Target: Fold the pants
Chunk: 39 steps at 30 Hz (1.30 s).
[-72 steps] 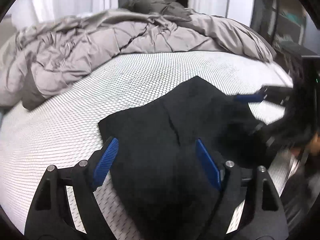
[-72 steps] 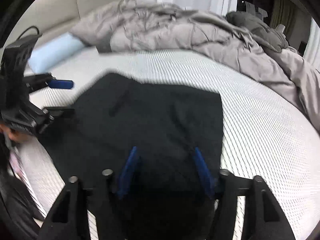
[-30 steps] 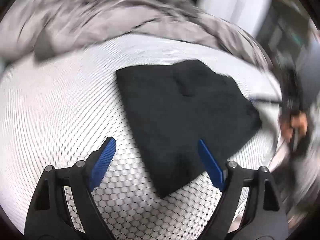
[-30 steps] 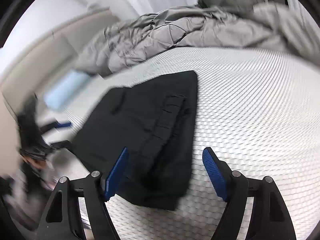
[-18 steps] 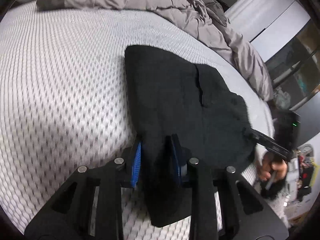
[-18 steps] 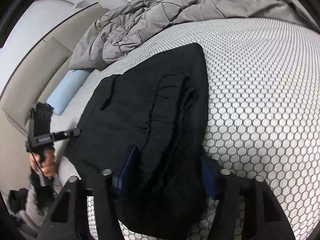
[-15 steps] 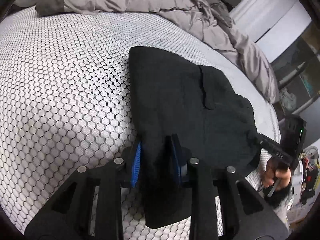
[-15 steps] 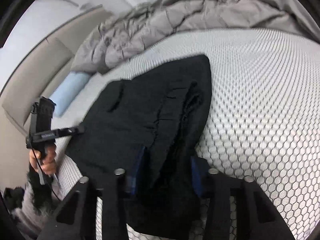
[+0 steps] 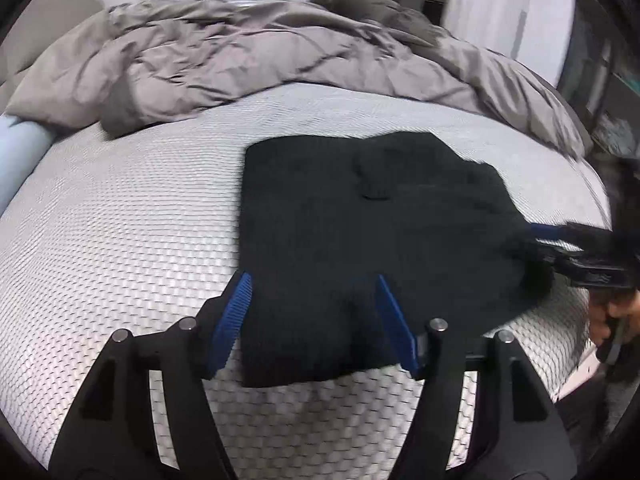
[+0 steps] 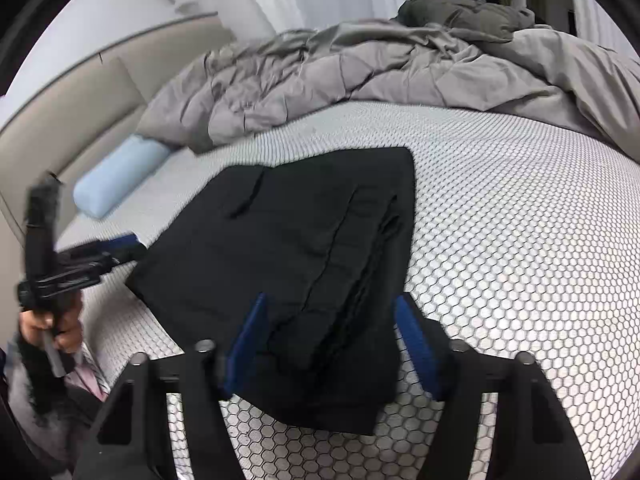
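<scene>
Both tongs, left (image 9: 312, 316) and right (image 10: 330, 340), have sprung open, releasing the pants (image 9: 360, 240), which lie between their fingers, folded square; folding looks nearly finished.

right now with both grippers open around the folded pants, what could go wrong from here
1. The pants show loose stacked layers along their right edge; if the right gripper shuts there, it may catch only the upper ones and pull the fold apart.
2. The left gripper straddles a near corner; lifting there alone could let the rest sag open.
3. The pants lie close to the mattress edge, so a drag could slide them off.
</scene>
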{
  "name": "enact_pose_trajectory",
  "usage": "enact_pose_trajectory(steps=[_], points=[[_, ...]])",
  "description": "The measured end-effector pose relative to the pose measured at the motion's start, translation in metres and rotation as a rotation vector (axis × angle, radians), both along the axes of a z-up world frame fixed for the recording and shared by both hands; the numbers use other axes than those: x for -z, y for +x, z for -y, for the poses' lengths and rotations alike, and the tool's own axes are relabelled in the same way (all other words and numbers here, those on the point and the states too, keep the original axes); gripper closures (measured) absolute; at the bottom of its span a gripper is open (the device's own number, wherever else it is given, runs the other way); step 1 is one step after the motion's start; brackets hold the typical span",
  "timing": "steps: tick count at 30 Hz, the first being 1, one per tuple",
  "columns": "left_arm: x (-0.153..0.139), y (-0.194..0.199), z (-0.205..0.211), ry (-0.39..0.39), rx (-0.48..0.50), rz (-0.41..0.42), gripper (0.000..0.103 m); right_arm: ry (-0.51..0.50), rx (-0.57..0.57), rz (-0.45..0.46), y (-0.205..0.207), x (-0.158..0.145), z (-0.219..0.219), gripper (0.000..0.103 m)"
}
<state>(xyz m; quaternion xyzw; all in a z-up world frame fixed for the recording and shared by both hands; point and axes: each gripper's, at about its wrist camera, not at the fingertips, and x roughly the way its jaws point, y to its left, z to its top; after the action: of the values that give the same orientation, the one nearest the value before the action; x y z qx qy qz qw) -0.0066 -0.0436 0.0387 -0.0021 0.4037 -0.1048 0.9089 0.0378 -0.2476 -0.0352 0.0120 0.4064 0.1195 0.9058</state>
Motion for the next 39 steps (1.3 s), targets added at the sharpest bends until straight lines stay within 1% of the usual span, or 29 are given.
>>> enact_pose_trajectory(steps=[2, 3, 5, 6, 9, 11, 13, 15, 16, 18, 21, 23, 25, 27, 28, 29, 32, 33, 34, 35, 37, 39], points=[[0.007, 0.003, 0.014, 0.041, 0.014, -0.007, 0.041, -0.044, 0.015, -0.039, 0.004, 0.012, -0.001, 0.033], [0.010, -0.001, 0.015, 0.051, 0.015, -0.011, 0.041, -0.056, 0.022, -0.051, 0.006, 0.015, 0.000, 0.030], [0.018, 0.002, 0.021, 0.065, 0.020, -0.020, 0.040, -0.064, 0.036, -0.065, 0.003, 0.018, 0.008, 0.028], [0.020, 0.003, 0.022, 0.074, 0.012, -0.017, 0.040, -0.079, 0.042, -0.065, 0.001, 0.016, 0.010, 0.028], [0.025, 0.006, 0.022, 0.074, 0.008, -0.006, 0.036, -0.141, 0.089, -0.023, -0.008, 0.006, 0.018, 0.025], [0.027, 0.005, 0.024, 0.082, 0.008, 0.003, 0.036, -0.130, 0.086, -0.005, -0.012, 0.002, 0.021, 0.025], [0.030, 0.005, 0.024, 0.101, 0.014, 0.000, 0.035, -0.108, 0.053, 0.018, -0.016, -0.001, 0.017, 0.025], [0.034, 0.011, 0.022, 0.108, 0.021, -0.007, 0.033, -0.126, 0.012, 0.001, -0.018, 0.004, 0.011, 0.025], [0.035, 0.010, 0.021, 0.113, 0.021, -0.006, 0.031, -0.167, 0.017, -0.019, -0.015, 0.011, 0.009, 0.024], [0.034, 0.008, 0.016, 0.113, 0.014, 0.000, 0.031, -0.195, 0.043, -0.032, -0.014, 0.015, 0.013, 0.023], [0.026, -0.003, 0.006, 0.100, -0.009, 0.034, 0.031, -0.173, 0.075, 0.010, -0.020, 0.003, 0.023, 0.022], [0.020, -0.012, 0.002, 0.105, -0.035, 0.078, 0.025, -0.165, 0.100, 0.052, -0.031, -0.005, 0.028, 0.019], [0.013, -0.019, 0.003, 0.110, -0.040, 0.104, 0.025, -0.126, 0.122, 0.111, -0.047, -0.012, 0.033, 0.010], [0.003, -0.027, 0.004, 0.091, -0.030, 0.141, 0.022, -0.099, 0.126, 0.149, -0.059, -0.017, 0.031, 0.003], [-0.001, -0.031, 0.005, 0.076, -0.037, 0.162, 0.018, -0.086, 0.121, 0.171, -0.065, -0.018, 0.027, 0.002], [-0.004, -0.036, 0.004, 0.057, -0.051, 0.178, 0.016, -0.069, 0.108, 0.199, -0.072, -0.020, 0.022, 0.001], [-0.008, -0.049, 0.005, 0.007, -0.048, 0.190, 0.014, -0.039, 0.085, 0.260, -0.089, -0.027, 0.014, 0.000], [-0.009, -0.053, 0.006, 0.005, -0.044, 0.200, 0.009, -0.033, 0.078, 0.274, -0.092, -0.028, 0.010, 0.000], [-0.010, -0.057, 0.008, 0.010, -0.045, 0.209, 0.003, -0.032, 0.068, 0.291, -0.096, -0.028, 0.005, 0.000], [-0.010, -0.064, 0.010, 0.017, -0.050, 0.232, 0.001, -0.036, 0.063, 0.301, -0.092, -0.029, 0.000, 0.000], [-0.010, -0.074, 0.012, 0.025, -0.065, 0.255, 0.001, -0.048, 0.055, 0.326, -0.097, -0.028, -0.009, 0.000], [-0.010, -0.082, 0.012, 0.021, -0.072, 0.253, 0.001, -0.058, 0.045, 0.335, -0.100, -0.026, -0.016, 0.000]])
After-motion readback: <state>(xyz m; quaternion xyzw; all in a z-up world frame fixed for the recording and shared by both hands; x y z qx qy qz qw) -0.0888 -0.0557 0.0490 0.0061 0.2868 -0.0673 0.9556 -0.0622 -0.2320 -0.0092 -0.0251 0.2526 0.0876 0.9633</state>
